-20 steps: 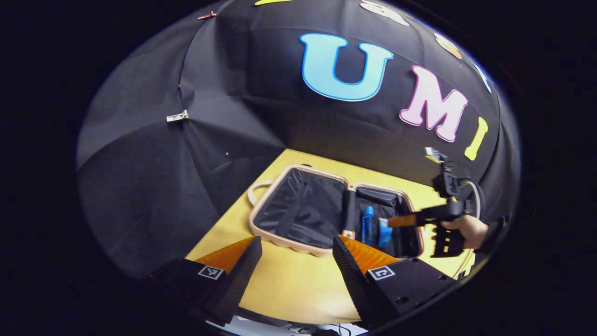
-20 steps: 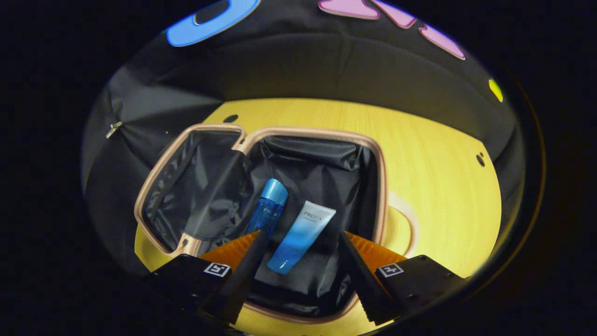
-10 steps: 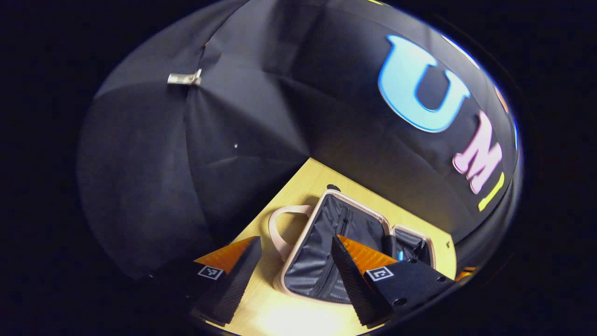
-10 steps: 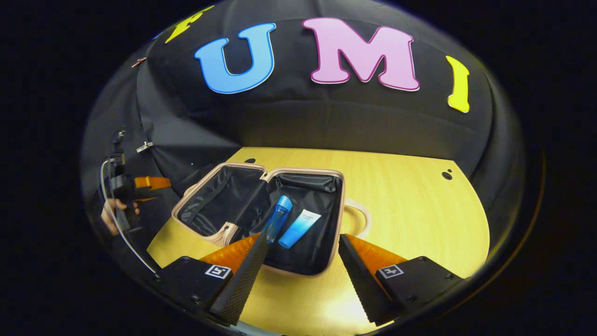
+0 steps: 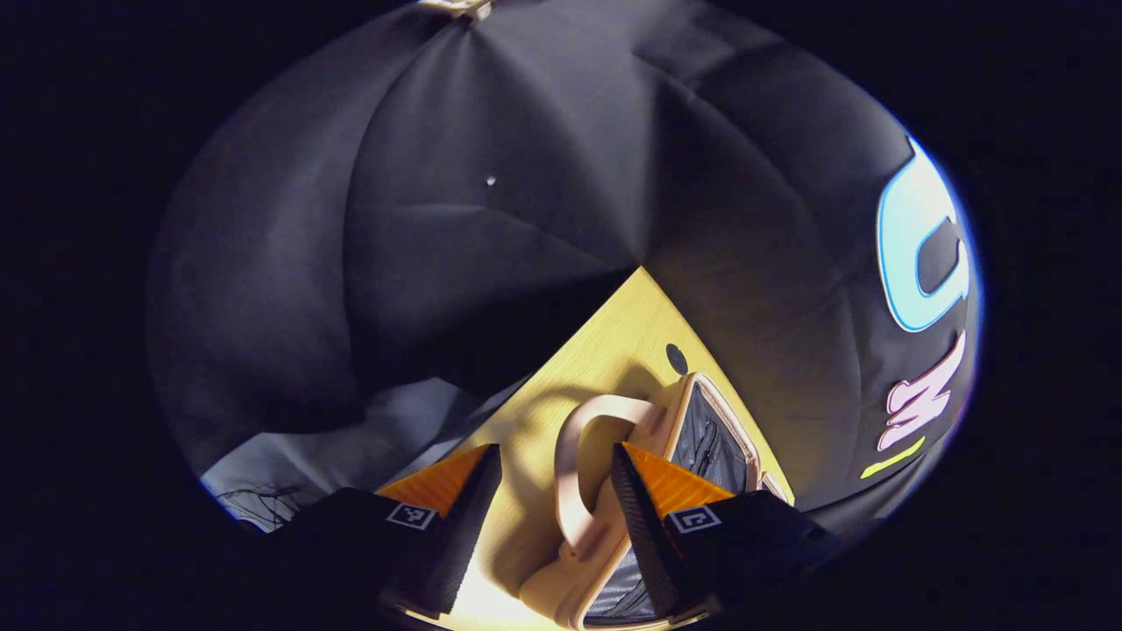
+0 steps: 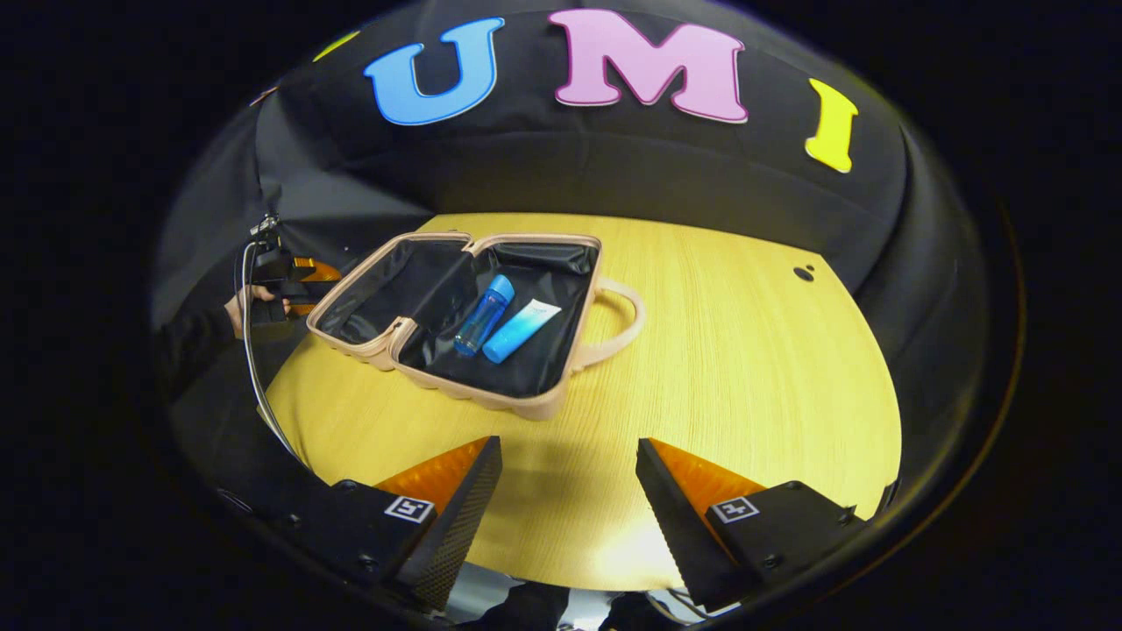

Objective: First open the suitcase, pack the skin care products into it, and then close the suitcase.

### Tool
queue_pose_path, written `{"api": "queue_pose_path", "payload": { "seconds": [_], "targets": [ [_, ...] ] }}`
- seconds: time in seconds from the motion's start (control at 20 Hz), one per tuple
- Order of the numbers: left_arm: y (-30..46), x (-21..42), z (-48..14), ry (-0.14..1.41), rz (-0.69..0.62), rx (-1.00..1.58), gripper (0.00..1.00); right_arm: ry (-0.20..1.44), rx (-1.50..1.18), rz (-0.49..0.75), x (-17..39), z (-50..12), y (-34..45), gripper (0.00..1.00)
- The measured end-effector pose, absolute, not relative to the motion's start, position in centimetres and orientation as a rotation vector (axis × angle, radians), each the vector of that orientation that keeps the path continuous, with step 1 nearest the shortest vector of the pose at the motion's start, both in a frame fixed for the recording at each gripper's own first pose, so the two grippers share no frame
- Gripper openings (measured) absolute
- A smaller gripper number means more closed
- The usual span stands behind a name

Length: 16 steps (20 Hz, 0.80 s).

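Observation:
The pink suitcase [image 6: 478, 400] lies open on the yellow table [image 6: 745, 368], both halves lined in black. In its right half rest a blue bottle [image 6: 484, 315] and a blue-white tube [image 6: 521, 318], side by side. My right gripper [image 6: 568, 445] is open over bare table, well in front of the case. My left gripper [image 6: 314, 273], held by a hand [image 6: 235, 307], is at the case's left edge. In the left gripper view, the left gripper [image 5: 554, 456] stands open with the lid-side handle [image 5: 568, 478] showing between its fingers, beside the suitcase rim [image 5: 548, 598].
A second handle [image 6: 621, 322] sticks out of the case's right side. Small round holes mark the table top [image 6: 803, 272] [image 5: 676, 358]. A cable [image 6: 254, 368] hangs from the left gripper. Pale floor [image 5: 351, 447] shows past the table's left edge.
My right gripper has drawn back from above the case to the table's front, leaving the tube and bottle inside. My left gripper has swung left to the lid half's handle.

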State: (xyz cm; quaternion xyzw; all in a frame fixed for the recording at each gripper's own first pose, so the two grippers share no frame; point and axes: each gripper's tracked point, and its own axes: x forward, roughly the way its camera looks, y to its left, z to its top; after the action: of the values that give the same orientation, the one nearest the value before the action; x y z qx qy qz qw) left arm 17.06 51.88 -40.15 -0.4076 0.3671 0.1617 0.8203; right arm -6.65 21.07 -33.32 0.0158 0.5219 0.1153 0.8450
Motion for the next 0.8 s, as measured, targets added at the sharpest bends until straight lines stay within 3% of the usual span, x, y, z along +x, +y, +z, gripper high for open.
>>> {"api": "queue_pose_path", "payload": {
  "seconds": [0.1,0.25,0.3,0.5,0.8],
  "targets": [
    [51.4,17.6,-41.1,0.802,0.319,-0.882,0.74,1.099,0.032,0.231,-7.0,-33.0,20.6,0.98],
    [51.1,18.2,-41.3,0.799,0.337,-0.907,0.24,1.083,0.037,0.21,-6.9,-32.3,19.6,0.98],
    [51.3,18.5,-40.6,0.78,0.331,-0.911,0.18,1.074,0.036,0.2,-6.7,-32.0,19.0,0.98],
    [50.1,18.8,-35.4,0.747,0.317,-0.669,0.07,1.042,0.071,0.186,-5.7,-31.0,16.9,0.98],
    [42.2,20.9,-19.1,0.574,0.22,-0.444,0.06,0.997,0.139,0.175,-3.7,-29.7,12.9,0.98]
  ]
}}
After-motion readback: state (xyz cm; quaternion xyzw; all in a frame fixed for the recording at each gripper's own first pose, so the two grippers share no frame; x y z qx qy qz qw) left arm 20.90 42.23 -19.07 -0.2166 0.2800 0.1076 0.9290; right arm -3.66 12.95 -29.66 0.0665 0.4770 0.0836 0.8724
